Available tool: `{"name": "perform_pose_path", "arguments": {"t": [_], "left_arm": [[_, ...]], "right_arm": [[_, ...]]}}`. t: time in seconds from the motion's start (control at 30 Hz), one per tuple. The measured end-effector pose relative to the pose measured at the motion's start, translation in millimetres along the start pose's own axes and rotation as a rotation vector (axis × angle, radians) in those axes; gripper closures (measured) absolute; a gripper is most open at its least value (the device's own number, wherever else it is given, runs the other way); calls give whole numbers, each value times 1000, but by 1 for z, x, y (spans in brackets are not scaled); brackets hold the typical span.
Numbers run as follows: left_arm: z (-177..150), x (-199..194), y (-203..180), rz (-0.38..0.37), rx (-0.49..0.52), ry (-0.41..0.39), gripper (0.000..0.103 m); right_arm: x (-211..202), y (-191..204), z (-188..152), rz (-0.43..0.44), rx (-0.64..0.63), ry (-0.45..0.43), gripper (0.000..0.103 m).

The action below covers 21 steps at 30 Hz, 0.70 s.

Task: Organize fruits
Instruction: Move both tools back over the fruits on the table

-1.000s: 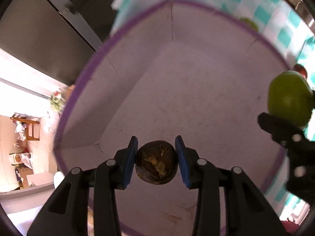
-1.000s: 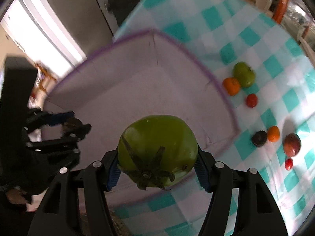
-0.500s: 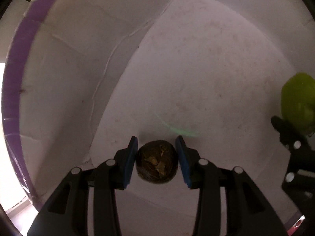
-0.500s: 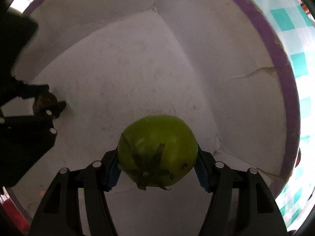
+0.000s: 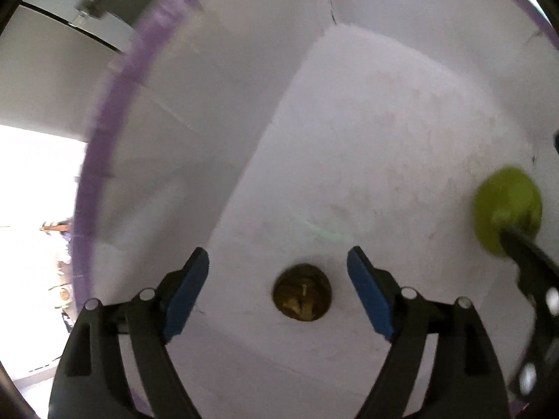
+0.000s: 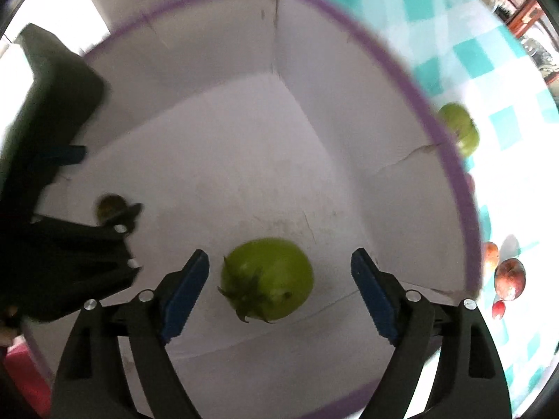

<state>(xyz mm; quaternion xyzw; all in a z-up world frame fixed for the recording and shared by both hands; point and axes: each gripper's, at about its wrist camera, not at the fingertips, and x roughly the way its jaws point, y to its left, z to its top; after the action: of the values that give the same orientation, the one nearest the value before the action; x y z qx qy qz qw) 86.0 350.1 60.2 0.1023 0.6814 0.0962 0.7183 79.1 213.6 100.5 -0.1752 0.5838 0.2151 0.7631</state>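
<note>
A white box with a purple rim [image 5: 104, 132] fills both views; its rim also shows in the right wrist view [image 6: 450, 160]. My left gripper [image 5: 277, 291] is open above a small dark brown fruit [image 5: 302, 291] lying on the box floor. My right gripper [image 6: 279, 293] is open above a green tomato [image 6: 269, 279] lying on the box floor. The green tomato [image 5: 506, 216] shows at the right of the left wrist view, and the dark fruit [image 6: 110, 204] at the left of the right wrist view.
On the teal checked tablecloth [image 6: 506, 80] outside the box lie another green tomato [image 6: 461, 129], a dark red fruit [image 6: 510, 274], an orange fruit [image 6: 491, 251] and a small red one [image 6: 499, 309]. The left gripper's body [image 6: 59, 244] stands at the box's left side.
Both grippers opened and let go of their fruits, which now lie on the box floor. Both grippers have pulled back upward from deep inside the box.
</note>
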Motion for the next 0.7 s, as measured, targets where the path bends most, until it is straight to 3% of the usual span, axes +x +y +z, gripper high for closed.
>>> {"name": "perform_pose_path", "arguments": {"t": [0.1,0.17,0.2,0.27,0.3,0.4,0.47,0.53,0.7], "left_arm": [[0,-28,3,34,-61,-95,18],[-4,-49,4,34,-100,-163,18],[-6,-57,-3,26,-119,-200,18],[-14,-91,-5,-13,-139,-305,10],[-16,-107,-4,-31,-138,-352,6],[-36,-146,-26,-112,-111,-465,3],[-36,-162,-50,-178,-74,-512,3],[-24,-168,-72,-257,-24,-538,3],[7,-171,-115,-369,120,-617,2]], "right_arm": [[-38,-12,-15,62,30,-133,22],[-84,-37,-33,100,86,-299,20],[-95,-47,-38,113,114,-342,17],[-121,-95,-60,185,265,-461,15],[-119,-116,-65,196,329,-475,15],[-110,-175,-95,181,592,-451,15],[-90,-209,-121,89,745,-370,15],[-70,-222,-136,73,834,-297,15],[-30,-227,-126,-21,848,-188,17]]}}
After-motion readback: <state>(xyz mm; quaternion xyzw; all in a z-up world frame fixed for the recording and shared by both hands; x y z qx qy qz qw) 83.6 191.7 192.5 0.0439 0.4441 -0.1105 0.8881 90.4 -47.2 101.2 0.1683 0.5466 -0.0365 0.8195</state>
